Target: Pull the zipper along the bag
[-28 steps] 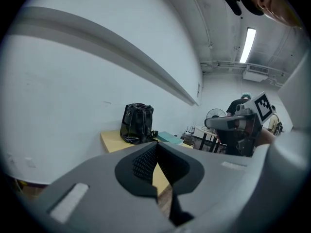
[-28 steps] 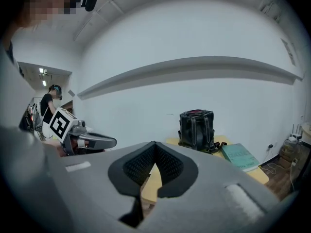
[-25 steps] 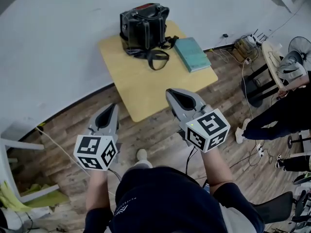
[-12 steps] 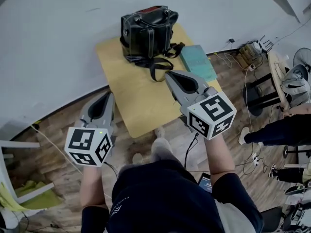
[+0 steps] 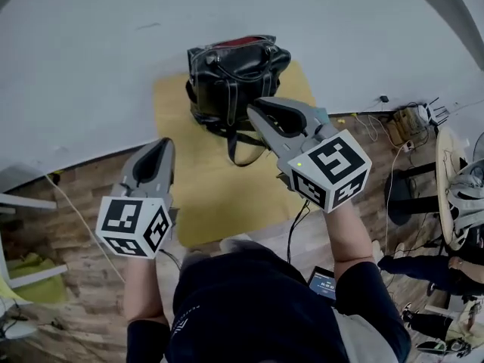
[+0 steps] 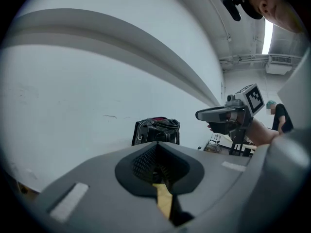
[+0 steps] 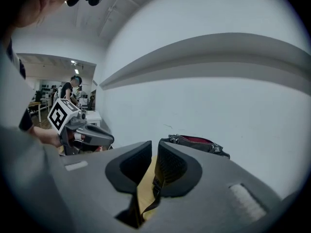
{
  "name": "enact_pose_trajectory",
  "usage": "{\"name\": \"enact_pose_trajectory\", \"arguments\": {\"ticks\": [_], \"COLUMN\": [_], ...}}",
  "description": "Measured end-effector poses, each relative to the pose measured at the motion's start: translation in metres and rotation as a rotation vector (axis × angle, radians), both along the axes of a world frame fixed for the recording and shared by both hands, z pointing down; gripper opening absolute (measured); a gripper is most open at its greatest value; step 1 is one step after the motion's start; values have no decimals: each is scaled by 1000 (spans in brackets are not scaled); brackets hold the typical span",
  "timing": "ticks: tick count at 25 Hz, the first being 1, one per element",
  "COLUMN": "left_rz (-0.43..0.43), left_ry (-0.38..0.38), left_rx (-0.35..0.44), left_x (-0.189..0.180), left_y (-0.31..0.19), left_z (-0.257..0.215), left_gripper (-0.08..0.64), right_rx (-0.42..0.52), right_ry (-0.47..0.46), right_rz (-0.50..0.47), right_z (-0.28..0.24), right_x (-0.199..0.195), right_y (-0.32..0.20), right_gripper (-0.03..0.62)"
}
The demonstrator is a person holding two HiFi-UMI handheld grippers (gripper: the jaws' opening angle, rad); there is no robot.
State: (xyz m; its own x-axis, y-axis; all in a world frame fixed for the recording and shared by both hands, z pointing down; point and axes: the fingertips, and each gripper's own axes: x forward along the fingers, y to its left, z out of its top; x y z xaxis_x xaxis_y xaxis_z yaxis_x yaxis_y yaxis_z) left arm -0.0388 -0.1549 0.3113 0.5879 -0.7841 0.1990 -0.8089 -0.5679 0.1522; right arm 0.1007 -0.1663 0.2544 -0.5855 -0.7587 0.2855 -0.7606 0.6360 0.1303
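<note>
Light wood table by white wall, on wood-plank floor. Left: thin cable across floor, yellow-green cloth under white frame at pic edge. Right: cord tangle w/ power strip near wall, black stand, person's legs lower down. Small lit-screen device lies on floor.

Bag sitting at worktop's far end, wall standing behind it. Strap trailing from bag nearward, lying on worktop. Cables lying on floor, right of worktop.
</note>
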Motion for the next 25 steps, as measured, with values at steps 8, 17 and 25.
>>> {"name": "enact_pose_trajectory", "arguments": {"ticks": [8,17,25], "left_rz": [-111,-156,-80], "left_ry": [0,3,50], "left_rx": [6,-20,-26], "left_x": [37,38,42], "left_y": [-35,-61,-95], "left_z": [-6,-12,-11], "left_gripper": [23,57,81], "right_rx": [23,0,-16], "right_ry": [72,147,257], "right_rz": [-169,-284,-275], "right_z": [-18,-21,-20], "right_x": [21,-3,-22], "right_y": [-58,-105,-139], "right_gripper": [66,88,94]}}
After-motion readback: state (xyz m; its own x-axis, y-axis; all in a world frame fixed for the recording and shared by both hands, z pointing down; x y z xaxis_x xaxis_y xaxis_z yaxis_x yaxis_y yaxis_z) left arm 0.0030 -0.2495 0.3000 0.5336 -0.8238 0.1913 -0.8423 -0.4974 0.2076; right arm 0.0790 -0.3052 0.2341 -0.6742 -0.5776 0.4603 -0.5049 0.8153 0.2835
